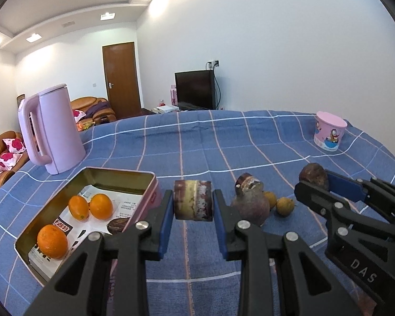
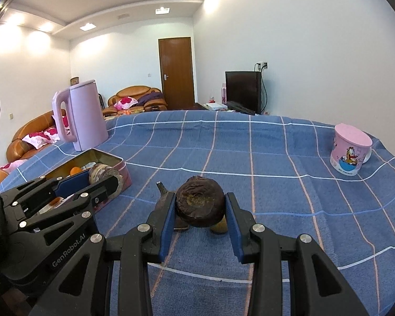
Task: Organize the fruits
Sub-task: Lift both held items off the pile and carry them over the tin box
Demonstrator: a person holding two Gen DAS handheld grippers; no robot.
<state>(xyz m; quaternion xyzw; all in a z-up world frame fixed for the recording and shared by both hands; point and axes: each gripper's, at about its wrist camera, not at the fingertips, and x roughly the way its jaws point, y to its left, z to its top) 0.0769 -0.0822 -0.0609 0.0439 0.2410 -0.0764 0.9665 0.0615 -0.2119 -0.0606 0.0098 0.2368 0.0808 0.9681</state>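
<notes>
- Gripping a dried, flat-sided brown-and-cream fruit (image 1: 193, 200): left tool (image 1: 193, 205), beside the open pink metal tin (image 1: 150, 181) holding three oranges (image 1: 100, 206).
- Right tool (image 2: 200, 208) clamps a dark wrinkled round fruit (image 2: 199, 205), apparently above the blue checked bench (image 2: 250, 158).

Three oranges (image 1: 77, 218) lie in the open tin (image 1: 123, 177). A mottled fruit (image 1: 193, 200) and a dark wrinkled fruit (image 2: 200, 201) are held aloft; others (image 1: 252, 202) rest on the tabletop (image 1: 250, 144).
</notes>
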